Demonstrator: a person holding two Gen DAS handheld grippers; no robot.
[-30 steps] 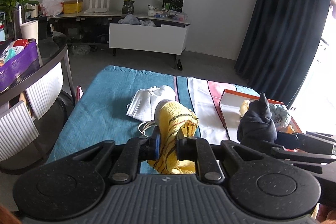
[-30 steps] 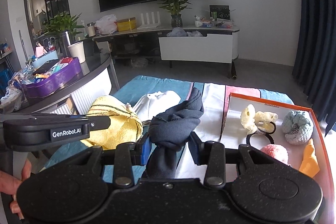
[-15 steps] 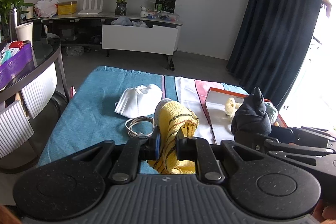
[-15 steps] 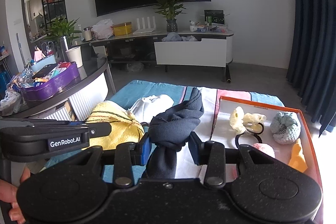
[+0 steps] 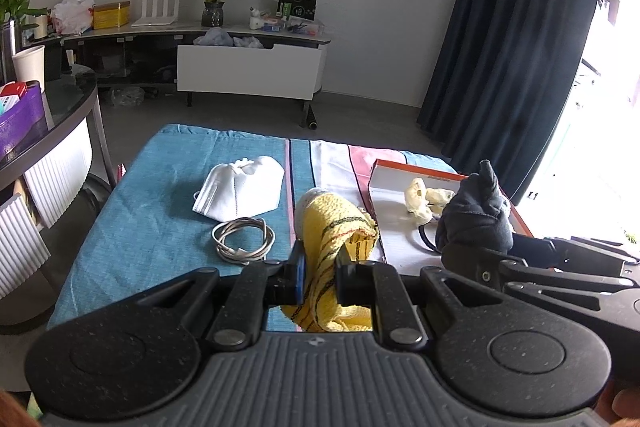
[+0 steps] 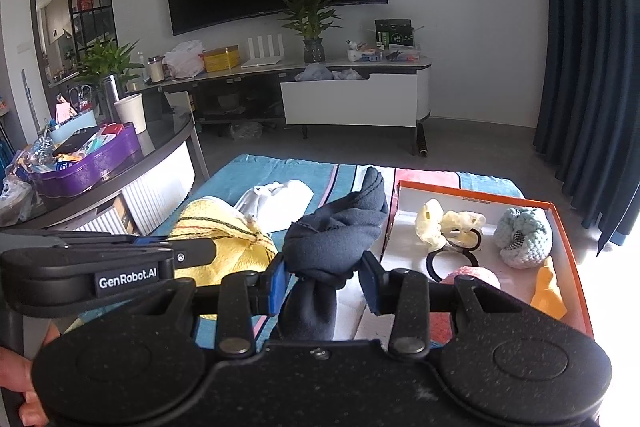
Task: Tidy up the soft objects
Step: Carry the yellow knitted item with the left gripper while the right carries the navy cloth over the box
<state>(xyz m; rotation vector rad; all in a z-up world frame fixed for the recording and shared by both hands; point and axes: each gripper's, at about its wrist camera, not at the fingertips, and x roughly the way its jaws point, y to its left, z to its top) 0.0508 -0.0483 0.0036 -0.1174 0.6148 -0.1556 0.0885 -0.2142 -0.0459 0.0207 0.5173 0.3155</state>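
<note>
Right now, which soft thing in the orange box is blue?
The crocheted ball at the orange box's far right. Its neighbours are cream, pink and orange.

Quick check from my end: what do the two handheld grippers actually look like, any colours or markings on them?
Both are speckled matte black plastic. The left gripper and right gripper each have two round pivot discs, angled linkage bars with silver rivets, a ribbed grey base and blue pads inside the fingers. Seen from the right wrist camera, the left one's side carries a white "GenRobot.AI" label. No cables or sleeves show.
</note>
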